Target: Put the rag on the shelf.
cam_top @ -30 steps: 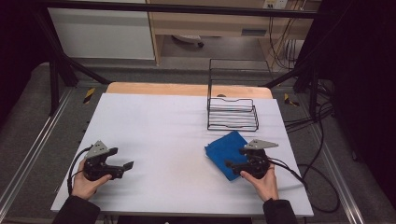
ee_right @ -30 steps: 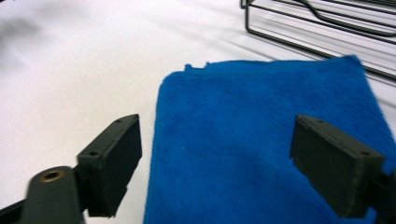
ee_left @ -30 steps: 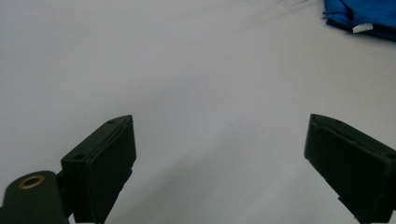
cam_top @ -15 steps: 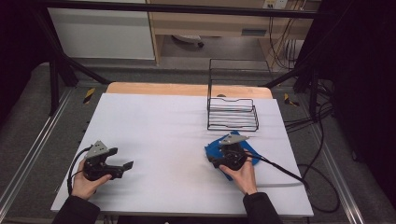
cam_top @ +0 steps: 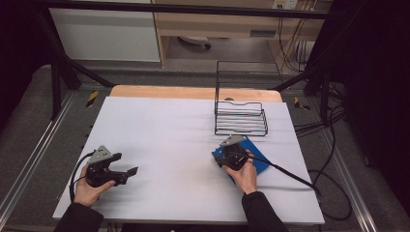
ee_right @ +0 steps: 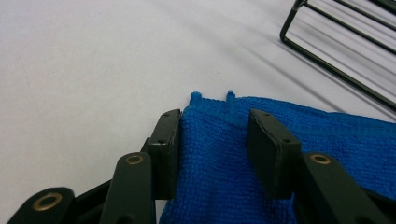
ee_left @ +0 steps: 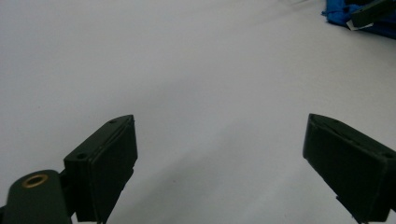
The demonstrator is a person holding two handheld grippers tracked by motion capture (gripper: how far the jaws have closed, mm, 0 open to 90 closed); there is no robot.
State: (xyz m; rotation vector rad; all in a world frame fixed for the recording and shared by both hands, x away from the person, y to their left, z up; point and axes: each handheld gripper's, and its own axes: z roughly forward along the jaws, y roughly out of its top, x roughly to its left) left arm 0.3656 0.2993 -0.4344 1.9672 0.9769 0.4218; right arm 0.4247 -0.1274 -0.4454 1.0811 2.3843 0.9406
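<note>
Blue cloth (cam_top: 251, 159) lies flat on the white table (cam_top: 169, 135), at the lower right of the high view, just below the black wire rack (cam_top: 240, 116). We hold the right gripper (ee_right: 215, 135) over the cloth's corner; its jaws have just been closing, and the corner sits between them, but the pads do not yet pinch the fabric. We keep the left gripper (ee_left: 219, 158) at the lower left of the high view, its jaws spread wide over bare table. In the left gripper view the cloth appears at the upper right corner.
</note>
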